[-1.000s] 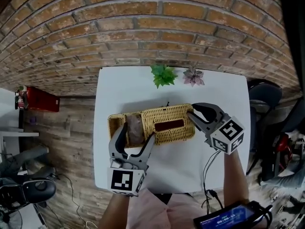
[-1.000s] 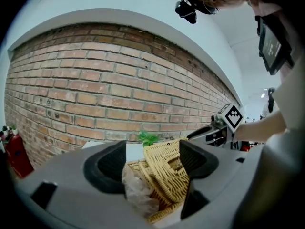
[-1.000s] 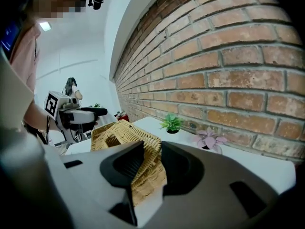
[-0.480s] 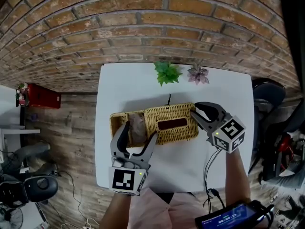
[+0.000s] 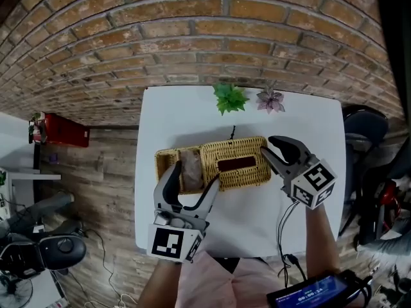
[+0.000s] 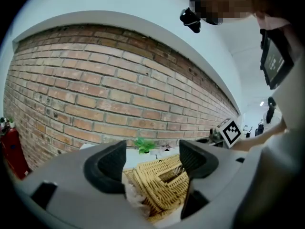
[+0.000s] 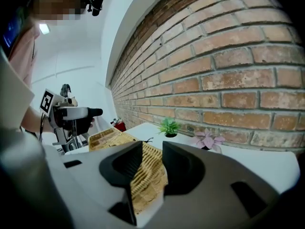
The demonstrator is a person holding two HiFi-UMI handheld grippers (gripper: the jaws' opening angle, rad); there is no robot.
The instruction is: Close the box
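A wicker box [image 5: 166, 165] lies lengthwise on the white table [image 5: 160, 120]. Its woven lid [image 5: 234, 165] with a dark slot covers the right part. The left part is uncovered and shows a pale crumpled bundle [image 5: 191, 172]. My right gripper [image 5: 267, 148] is shut on the lid's right end [image 7: 148, 175]. Its jaws have just eased slightly wider, and the wicker is still between the pads. My left gripper [image 5: 192, 174] stands open at the box's near side by the uncovered part, with nothing between its fingers [image 6: 151, 159].
A green plant [image 5: 229, 98] and a pink plant [image 5: 270, 100] stand at the table's far edge by the brick wall. A dark chair [image 5: 363, 130] is to the right. A red extinguisher [image 5: 58, 131] lies on the floor to the left.
In the right gripper view the lid lies lower and flatter than a second ago. The left gripper has lifted a little, so the box sits lower between its jaws.
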